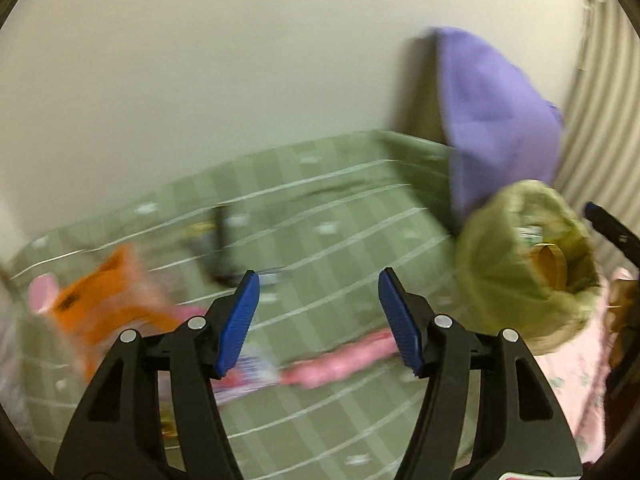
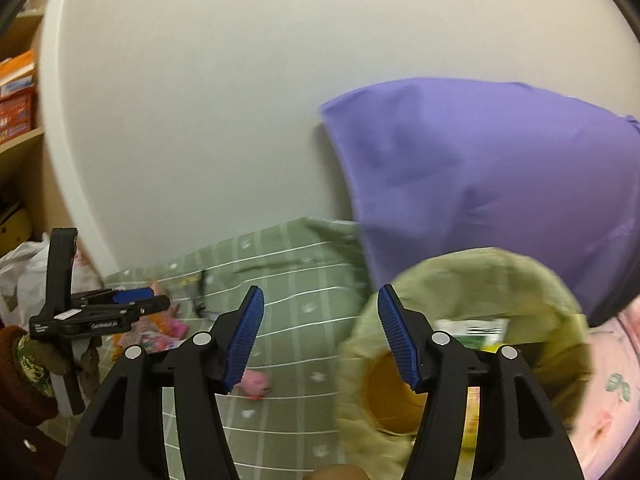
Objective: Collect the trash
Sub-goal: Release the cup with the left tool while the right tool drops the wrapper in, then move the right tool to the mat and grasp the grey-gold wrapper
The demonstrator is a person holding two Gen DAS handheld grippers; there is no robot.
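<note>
Two hand-held grippers hang over a bed w/ a green checked cover (image 1: 320,216). The left gripper (image 1: 318,320) has its jaws wide apart, nothing between the blue pads; below it the cover shows blurred litter: an orange wrapper (image 1: 104,300) at left, a pink strip (image 1: 340,360) just under the pads, and a dark item (image 1: 222,240) farther back, too smeared to identify. The right gripper (image 2: 320,334) also stands w/ jaws wide & empty, poised at the near rim of a green trash bag (image 2: 532,292) whose mouth gapes open. Inside the bag sit a yellow-brown round thing (image 2: 392,396) and a white-and-green label or packet (image 2: 472,326). A purple pillow (image 2: 480,184) leans against the pale wall (image 2: 220,100) directly behind the bag. In the right-wrist view, the left gripper (image 2: 158,300) appears at far left, gripped by a hand (image 2: 40,356) in a knitted glove, above more bright wrappers (image 2: 160,338). Pink floral bedding (image 2: 608,412) lies right of the bag.
</note>
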